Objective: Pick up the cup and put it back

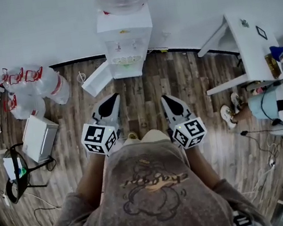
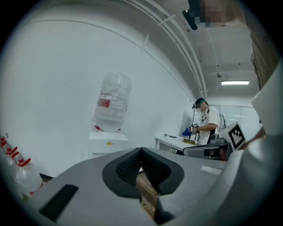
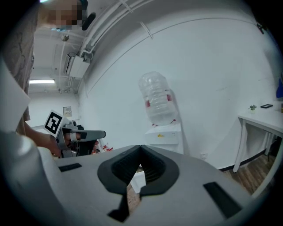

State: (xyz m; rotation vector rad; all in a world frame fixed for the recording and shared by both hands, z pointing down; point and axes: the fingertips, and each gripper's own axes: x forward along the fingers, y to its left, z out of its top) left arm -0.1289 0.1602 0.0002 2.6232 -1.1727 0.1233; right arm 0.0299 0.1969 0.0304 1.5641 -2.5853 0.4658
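Head view: the left gripper (image 1: 110, 105) and right gripper (image 1: 172, 105) point toward the white water dispenser (image 1: 125, 44). What looks like a small clear cup (image 1: 82, 77) stands on the wooden floor (image 1: 189, 76) to its left. Left gripper view: jaws pressed together, holding nothing. Right gripper view: the same.

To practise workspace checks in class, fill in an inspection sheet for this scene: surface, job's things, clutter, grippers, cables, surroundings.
Surface: wood floor, bare between the grippers.
Job's things: no cup clearly made out.
Clutter: water bottles and a white box on the floor at left.
Grippers: left gripper and right gripper both shut, nothing between the jaws.
Cables: loose cable on the floor at right.
Surroundings: water dispenser ahead; white table and another person at right.
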